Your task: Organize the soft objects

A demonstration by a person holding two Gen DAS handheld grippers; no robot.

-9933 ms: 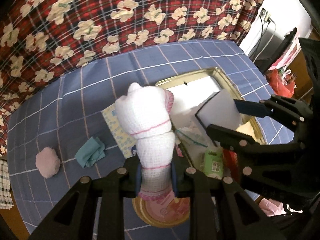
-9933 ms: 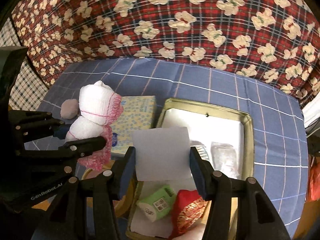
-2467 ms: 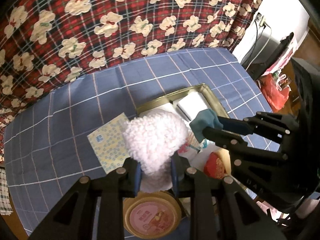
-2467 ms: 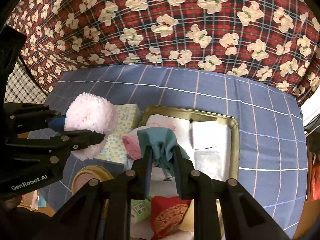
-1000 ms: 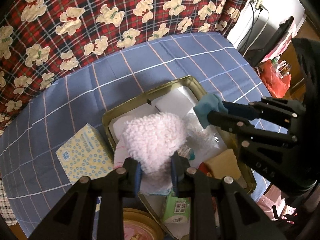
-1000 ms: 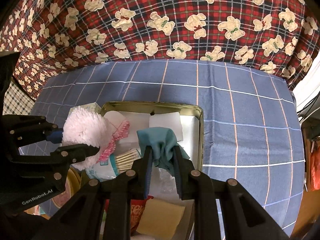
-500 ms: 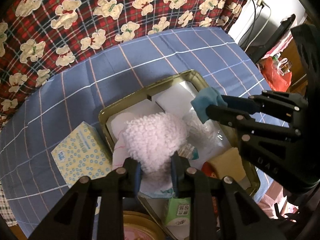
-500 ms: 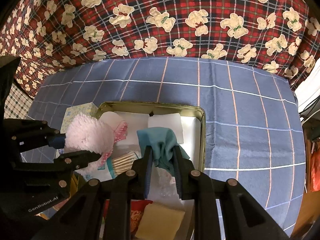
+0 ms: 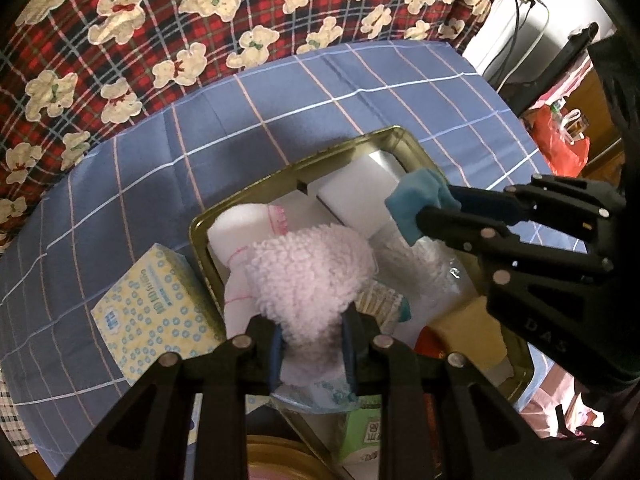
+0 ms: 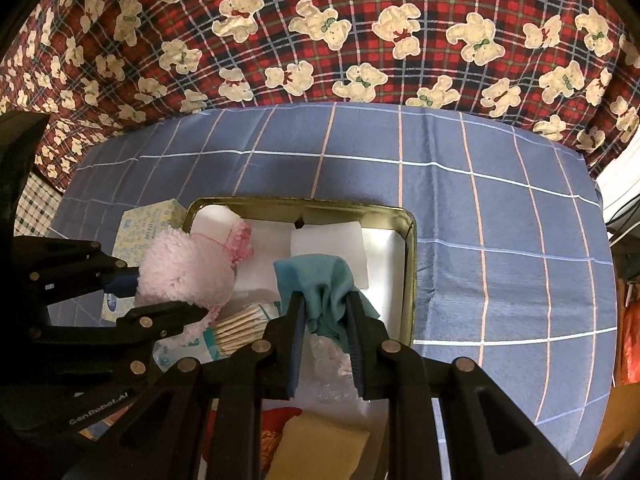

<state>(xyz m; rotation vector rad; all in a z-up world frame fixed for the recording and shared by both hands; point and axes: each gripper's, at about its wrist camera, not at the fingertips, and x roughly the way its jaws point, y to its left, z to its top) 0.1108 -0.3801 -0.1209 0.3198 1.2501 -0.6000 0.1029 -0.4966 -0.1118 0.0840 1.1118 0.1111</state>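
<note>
My left gripper (image 9: pixel 310 334) is shut on a fluffy pink puff (image 9: pixel 316 268) and holds it over the left part of the gold metal tray (image 9: pixel 372 138). My right gripper (image 10: pixel 325 312) is shut on a teal cloth (image 10: pixel 320 280) and holds it over the middle of the tray (image 10: pixel 412 280). The puff (image 10: pixel 184 268) and the left gripper (image 10: pixel 172 300) show at the left in the right wrist view. The teal cloth (image 9: pixel 418 200) and the right gripper (image 9: pixel 424 210) show at the right in the left wrist view. A white and pink knitted doll (image 9: pixel 240 236) lies in the tray's far left corner.
The tray also holds a white sponge (image 10: pixel 328 248), cotton swabs (image 10: pixel 240 330), a clear bag (image 9: pixel 428 260), a tan sponge (image 10: pixel 320 448), a red item (image 10: pixel 276 432) and a green pack (image 9: pixel 366 428). A yellow tissue box (image 9: pixel 154 312) stands left of it on the blue checked cloth (image 10: pixel 480 220).
Both grippers have held their loads and drifted slightly over the tray. The view has pulled back a little and the tray sits lower in the frame.
</note>
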